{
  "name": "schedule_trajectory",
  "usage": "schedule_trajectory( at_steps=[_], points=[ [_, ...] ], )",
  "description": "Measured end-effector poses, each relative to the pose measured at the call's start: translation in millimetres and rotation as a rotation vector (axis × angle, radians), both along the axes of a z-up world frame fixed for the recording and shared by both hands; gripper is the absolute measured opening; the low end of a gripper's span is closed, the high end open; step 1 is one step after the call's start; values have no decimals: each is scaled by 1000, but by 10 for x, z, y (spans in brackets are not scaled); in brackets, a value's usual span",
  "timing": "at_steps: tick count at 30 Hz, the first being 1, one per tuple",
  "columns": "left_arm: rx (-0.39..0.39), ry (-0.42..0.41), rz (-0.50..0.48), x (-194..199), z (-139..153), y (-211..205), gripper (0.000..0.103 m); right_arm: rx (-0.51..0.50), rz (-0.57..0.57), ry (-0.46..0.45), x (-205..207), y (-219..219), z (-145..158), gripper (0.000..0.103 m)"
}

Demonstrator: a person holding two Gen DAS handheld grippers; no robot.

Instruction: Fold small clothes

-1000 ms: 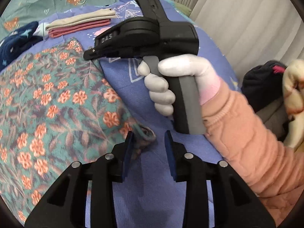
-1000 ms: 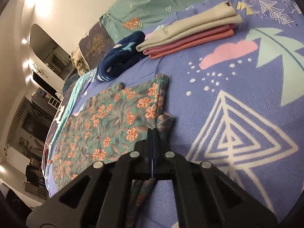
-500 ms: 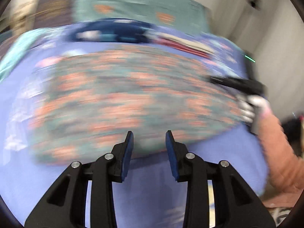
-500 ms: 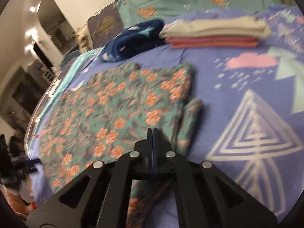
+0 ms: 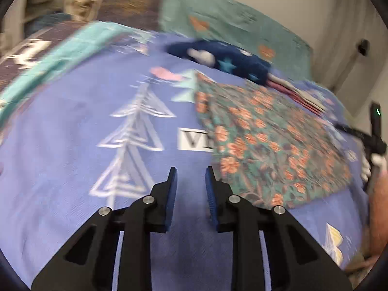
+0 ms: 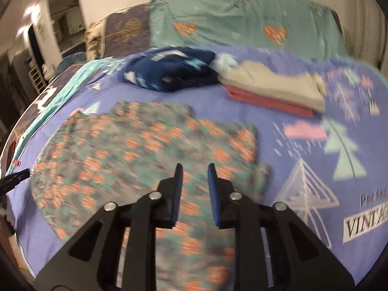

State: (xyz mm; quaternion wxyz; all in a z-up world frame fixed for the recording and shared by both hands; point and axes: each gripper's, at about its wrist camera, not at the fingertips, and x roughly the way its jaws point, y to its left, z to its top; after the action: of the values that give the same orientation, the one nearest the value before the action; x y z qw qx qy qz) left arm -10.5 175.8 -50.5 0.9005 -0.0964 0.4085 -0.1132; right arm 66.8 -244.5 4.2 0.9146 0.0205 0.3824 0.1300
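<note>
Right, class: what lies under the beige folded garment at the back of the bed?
A red folded garment lies directly under the beige folded garment; only its edge shows, the rest is covered.

Home bedroom: bedspread (image 6: 278,116), pillows (image 6: 242,17).

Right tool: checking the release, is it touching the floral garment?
Cannot tell. In the right wrist view the open right tool overlaps the floral garment; blur hides any gap.
</note>
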Motion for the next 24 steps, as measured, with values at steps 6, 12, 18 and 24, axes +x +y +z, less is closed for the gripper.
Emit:
schedule_trajectory(
  at_steps=[6, 12, 18, 24],
  points=[
    [-29, 25, -175, 169, -103, -103, 30, -72, 162, -28, 86, 913, 275, 33],
    [-205, -8, -258, 185, -38, -34, 39, -143, 320, -4, 290, 1888, 292, 35],
    [-195, 53, -280, 201, -188, -113, 46, -199, 399, 48, 564, 2815, 220, 38],
    [-263, 86, -289, 243, -257, -70, 38, -299, 418, 125, 812, 3570, -62, 42]
  ],
)
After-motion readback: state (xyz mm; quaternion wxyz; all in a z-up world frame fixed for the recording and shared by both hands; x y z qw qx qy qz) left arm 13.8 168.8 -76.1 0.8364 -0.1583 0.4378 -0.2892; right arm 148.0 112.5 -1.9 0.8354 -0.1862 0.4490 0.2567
